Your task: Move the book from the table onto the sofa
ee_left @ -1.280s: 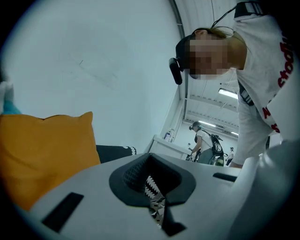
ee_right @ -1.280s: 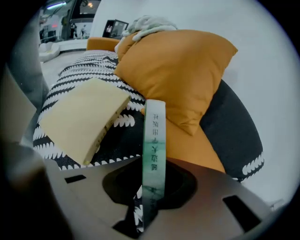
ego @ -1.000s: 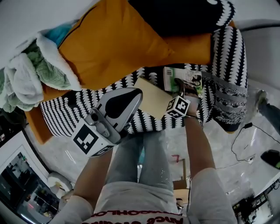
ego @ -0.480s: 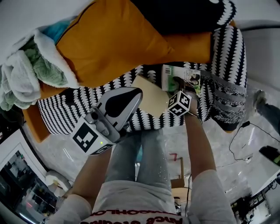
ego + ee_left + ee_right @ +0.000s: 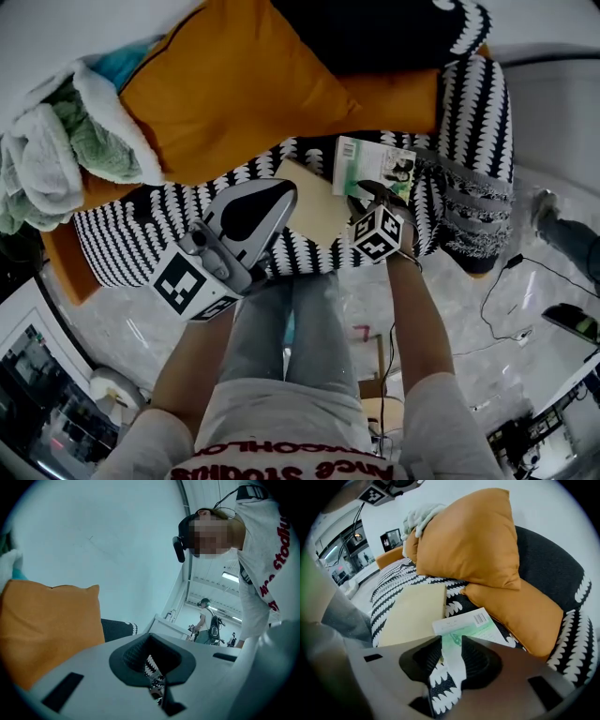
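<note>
The right gripper clamped the book by its near edge, the rest lying just ahead on the sofa. The left gripper had its jaws together, empty.

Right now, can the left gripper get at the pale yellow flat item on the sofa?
Probably yes: the left gripper hangs right beside the pale yellow flat item with nothing between, but its jaws are together.

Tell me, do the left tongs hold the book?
No, the book sits between the right tongs, over the patterned sofa; the left tongs hold nothing.
</note>
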`<action>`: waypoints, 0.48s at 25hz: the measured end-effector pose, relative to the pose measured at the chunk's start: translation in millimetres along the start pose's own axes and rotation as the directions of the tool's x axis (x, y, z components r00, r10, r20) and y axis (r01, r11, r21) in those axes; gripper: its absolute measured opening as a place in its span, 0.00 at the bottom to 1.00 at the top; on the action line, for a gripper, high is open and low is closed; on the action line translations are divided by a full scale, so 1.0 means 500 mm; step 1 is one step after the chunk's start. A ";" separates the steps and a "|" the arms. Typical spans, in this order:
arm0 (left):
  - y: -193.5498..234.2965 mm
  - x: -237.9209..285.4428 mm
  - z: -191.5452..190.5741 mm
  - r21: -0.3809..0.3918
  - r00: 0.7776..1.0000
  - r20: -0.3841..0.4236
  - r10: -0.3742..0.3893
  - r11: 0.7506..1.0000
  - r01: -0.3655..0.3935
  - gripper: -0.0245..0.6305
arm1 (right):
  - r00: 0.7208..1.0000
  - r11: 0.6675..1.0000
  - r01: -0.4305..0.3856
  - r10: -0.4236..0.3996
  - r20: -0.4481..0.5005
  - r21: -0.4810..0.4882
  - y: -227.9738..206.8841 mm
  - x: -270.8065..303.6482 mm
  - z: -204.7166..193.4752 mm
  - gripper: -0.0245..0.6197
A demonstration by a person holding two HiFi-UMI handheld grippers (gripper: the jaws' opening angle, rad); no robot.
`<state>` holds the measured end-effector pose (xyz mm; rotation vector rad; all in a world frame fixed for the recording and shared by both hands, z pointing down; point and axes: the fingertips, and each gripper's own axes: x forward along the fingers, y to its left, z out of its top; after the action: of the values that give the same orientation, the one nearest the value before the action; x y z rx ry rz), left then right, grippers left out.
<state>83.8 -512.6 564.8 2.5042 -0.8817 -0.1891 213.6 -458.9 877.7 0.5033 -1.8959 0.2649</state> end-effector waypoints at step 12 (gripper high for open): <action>-0.047 -0.012 0.038 0.110 0.999 -0.043 0.002 0.994 0.003 0.06 | 0.929 0.940 0.200 -0.272 0.253 0.276 -0.109 -0.218 0.094 0.08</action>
<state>86.7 -500.3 537.0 2.5996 -0.8962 -0.0892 232.9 -502.8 756.3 0.9787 -2.0693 0.2789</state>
